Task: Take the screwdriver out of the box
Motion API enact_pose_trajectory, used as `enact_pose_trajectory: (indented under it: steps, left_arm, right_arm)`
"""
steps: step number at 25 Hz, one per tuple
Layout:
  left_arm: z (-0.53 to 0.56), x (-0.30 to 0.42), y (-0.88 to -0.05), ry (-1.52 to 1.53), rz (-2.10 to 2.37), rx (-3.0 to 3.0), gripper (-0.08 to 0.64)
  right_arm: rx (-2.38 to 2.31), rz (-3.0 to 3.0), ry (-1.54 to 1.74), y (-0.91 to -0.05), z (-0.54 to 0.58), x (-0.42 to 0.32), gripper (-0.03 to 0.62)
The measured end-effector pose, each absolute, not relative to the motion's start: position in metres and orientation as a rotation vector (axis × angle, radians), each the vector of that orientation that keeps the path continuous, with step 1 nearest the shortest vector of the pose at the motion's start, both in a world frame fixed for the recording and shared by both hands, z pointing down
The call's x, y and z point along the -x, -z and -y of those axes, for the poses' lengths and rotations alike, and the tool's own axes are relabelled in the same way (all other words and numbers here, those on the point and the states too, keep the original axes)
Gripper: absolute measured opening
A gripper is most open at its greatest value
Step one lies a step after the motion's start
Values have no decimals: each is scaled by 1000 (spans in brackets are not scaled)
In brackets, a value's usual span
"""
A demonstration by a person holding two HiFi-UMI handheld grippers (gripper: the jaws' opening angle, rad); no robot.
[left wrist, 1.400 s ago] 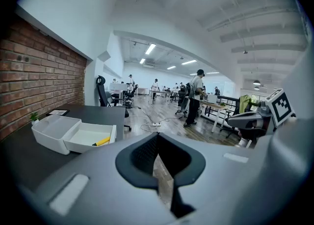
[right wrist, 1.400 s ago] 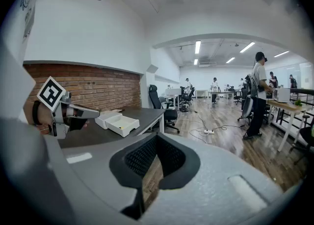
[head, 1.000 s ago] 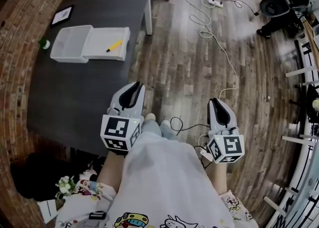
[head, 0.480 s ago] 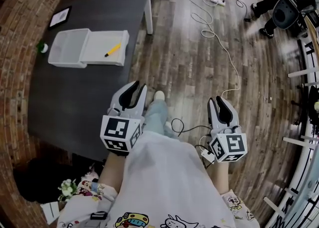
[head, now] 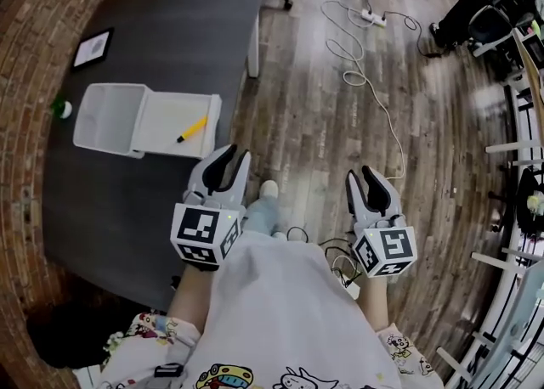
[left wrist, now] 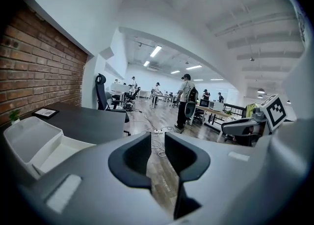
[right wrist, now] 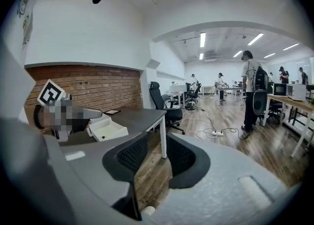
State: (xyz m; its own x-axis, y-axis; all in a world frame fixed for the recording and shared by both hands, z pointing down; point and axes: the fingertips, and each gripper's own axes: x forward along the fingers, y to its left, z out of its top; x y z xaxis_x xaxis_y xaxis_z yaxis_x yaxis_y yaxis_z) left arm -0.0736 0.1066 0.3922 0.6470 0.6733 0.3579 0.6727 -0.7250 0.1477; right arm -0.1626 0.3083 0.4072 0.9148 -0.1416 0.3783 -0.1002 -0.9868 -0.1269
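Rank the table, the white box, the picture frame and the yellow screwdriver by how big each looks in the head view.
1. table
2. white box
3. picture frame
4. yellow screwdriver
The picture frame lies farther from the camera than the yellow screwdriver, yet it looks bigger.

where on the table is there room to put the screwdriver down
Bare table beyond the box, right of the picture frame, and a wide stretch on its near side, toward the left tongs. Crowded only along the brick wall: frame, box, small green thing.
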Motion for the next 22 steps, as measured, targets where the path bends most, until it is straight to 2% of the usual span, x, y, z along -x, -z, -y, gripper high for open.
enact_pose_trajectory:
  steps: [9, 22]
  left_arm:
    - [-88, 6, -388, -589, -1098, -2845, 91]
    - [-49, -27, -394, -572, -808, -2868, 106]
  right_arm:
    - [2971, -201, 621, -404, -302, 96, 126]
    - [2994, -505, 665, -400, -276, 20, 143]
